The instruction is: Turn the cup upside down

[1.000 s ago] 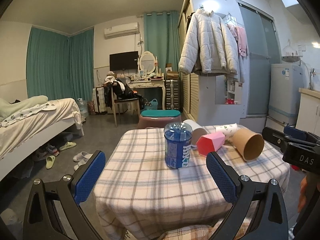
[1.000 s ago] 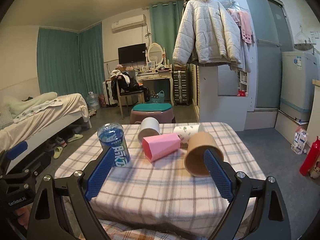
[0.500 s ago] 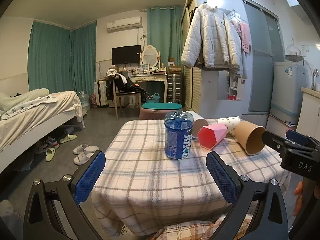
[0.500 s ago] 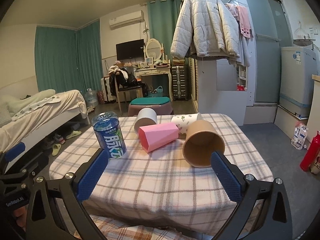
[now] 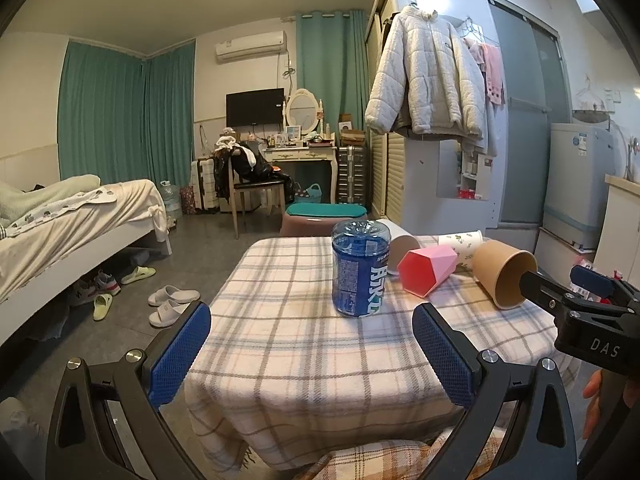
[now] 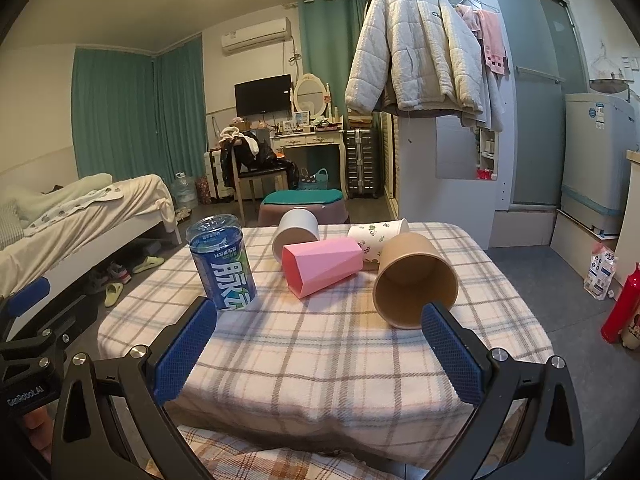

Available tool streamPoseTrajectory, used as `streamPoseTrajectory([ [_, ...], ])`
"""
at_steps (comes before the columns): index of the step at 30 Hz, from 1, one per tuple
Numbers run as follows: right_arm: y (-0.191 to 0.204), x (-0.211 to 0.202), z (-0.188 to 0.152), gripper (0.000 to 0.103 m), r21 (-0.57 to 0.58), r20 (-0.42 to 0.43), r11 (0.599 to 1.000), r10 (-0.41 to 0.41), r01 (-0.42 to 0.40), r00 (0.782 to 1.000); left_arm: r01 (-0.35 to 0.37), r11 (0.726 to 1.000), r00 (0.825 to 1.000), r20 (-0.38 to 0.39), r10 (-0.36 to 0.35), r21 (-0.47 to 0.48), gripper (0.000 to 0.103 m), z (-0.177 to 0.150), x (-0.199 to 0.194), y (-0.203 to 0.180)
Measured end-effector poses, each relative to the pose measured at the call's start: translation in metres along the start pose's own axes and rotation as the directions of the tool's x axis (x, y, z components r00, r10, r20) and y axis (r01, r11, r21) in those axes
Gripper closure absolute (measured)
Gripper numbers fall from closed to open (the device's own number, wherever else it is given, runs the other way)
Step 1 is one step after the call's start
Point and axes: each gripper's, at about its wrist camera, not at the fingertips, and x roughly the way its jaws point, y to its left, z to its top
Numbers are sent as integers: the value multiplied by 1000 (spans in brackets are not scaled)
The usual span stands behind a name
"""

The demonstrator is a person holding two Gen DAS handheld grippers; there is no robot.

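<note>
Several cups lie on their sides on a plaid-covered table (image 6: 320,352): a brown paper cup (image 6: 414,284) with its mouth toward me, a pink faceted cup (image 6: 322,266), a white cup (image 6: 296,232) and a white floral cup (image 6: 378,236). In the left wrist view they are the brown cup (image 5: 502,276), the pink cup (image 5: 428,270), the white cup (image 5: 402,246) and the floral cup (image 5: 462,242). My left gripper (image 5: 312,354) is open and empty at the table's near edge. My right gripper (image 6: 320,350) is open and empty, short of the brown cup.
A blue bottle (image 6: 222,264) stands bottom-up at the table's left, also in the left wrist view (image 5: 360,268). A bed (image 5: 60,232) is at the left, a stool (image 6: 302,204) behind the table, a red bottle (image 6: 622,308) on the floor at right.
Both grippers have drawn back from the table and now show more of its near edge. The right gripper's jaws have opened a little wider. The cups and bottle have not moved.
</note>
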Motion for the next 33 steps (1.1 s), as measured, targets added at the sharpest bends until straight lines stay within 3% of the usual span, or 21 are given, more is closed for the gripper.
streamPoseTrajectory([
  [33, 1, 3, -5, 0, -2, -8, 1000, -1, 1, 1000, 7, 1000, 1000, -7, -7, 6, 0, -1, 3, 0],
])
